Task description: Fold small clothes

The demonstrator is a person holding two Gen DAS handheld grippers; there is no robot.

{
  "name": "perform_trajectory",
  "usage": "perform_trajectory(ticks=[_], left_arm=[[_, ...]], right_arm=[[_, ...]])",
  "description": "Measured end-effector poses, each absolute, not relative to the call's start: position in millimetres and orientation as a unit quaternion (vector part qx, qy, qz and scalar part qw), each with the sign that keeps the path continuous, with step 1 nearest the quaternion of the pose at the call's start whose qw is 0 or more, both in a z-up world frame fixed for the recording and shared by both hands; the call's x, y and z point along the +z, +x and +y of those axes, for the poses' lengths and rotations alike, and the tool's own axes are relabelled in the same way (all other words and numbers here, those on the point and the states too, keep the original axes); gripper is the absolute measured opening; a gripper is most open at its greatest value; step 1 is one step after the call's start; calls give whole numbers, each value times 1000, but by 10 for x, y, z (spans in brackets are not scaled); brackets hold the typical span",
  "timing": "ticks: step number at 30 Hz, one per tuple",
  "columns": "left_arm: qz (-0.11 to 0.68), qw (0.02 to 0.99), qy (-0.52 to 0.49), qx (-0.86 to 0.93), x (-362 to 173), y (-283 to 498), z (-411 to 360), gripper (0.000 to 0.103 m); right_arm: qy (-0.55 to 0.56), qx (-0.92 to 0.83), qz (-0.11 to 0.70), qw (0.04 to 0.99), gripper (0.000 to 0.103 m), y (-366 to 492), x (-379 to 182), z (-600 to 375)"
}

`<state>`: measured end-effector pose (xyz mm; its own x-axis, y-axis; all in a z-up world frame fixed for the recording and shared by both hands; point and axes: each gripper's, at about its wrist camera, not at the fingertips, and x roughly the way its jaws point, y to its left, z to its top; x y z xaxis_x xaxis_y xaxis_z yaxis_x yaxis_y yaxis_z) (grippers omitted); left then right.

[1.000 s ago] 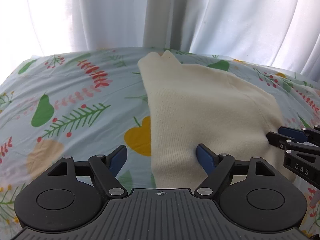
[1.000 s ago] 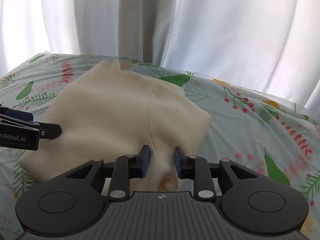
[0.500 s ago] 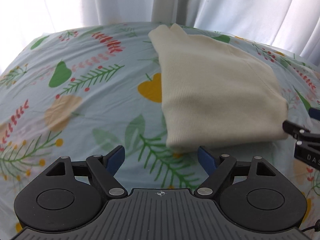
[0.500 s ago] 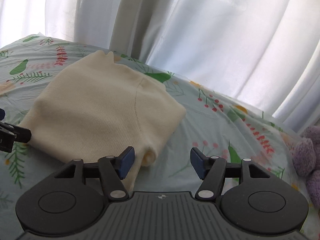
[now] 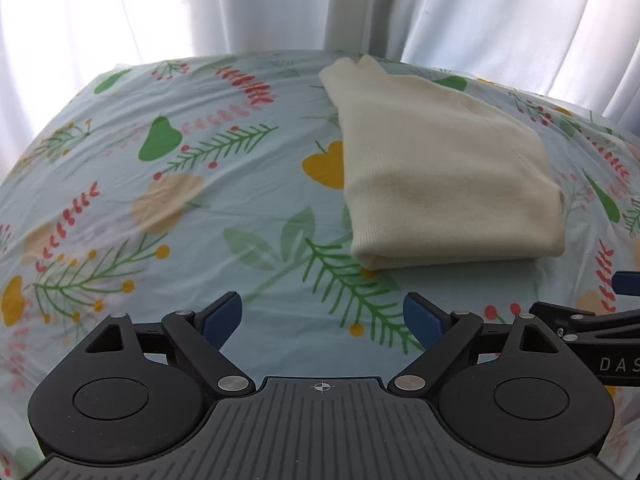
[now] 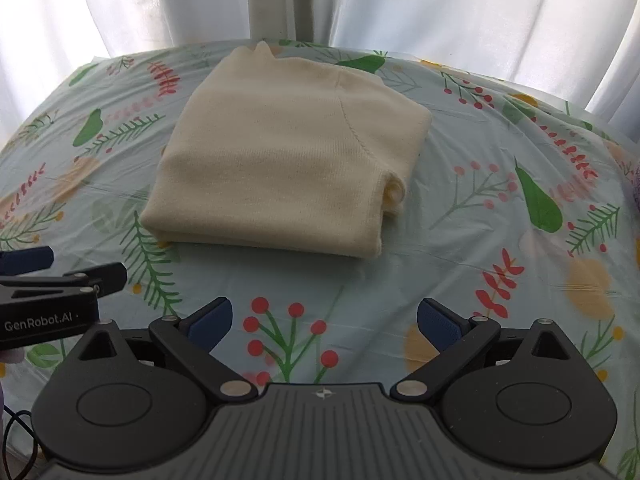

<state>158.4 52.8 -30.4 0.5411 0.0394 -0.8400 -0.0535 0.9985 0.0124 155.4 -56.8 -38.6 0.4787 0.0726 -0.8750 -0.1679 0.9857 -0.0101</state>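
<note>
**Folded sweater, both tools free**

Left wrist: my left tool (image 5: 322, 316) is spread, empty; the cream knit sweater (image 5: 440, 176) lies folded on the bedsheet (image 5: 160, 200).

Right wrist: my right tool (image 6: 324, 318) gapes too. Sweater (image 6: 280, 160) looks soft, light; I'd pinch its near folded edge.

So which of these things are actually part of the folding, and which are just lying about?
Part of the job:
- cream sweater, folded into a bundle
- left gripper, open, clear of it
- right gripper, open, clear of it

Just there:
- patterned bedsheet under the sweater
- white curtains behind
</note>
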Motion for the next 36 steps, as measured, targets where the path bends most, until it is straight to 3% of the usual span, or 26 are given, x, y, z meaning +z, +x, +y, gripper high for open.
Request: perform_trajectory(ticks=[36], left_arm=[[526,849,42,-4,-364,1831,261,92]], right_arm=[[-26,10,532,846,99,1715,-321,-697]])
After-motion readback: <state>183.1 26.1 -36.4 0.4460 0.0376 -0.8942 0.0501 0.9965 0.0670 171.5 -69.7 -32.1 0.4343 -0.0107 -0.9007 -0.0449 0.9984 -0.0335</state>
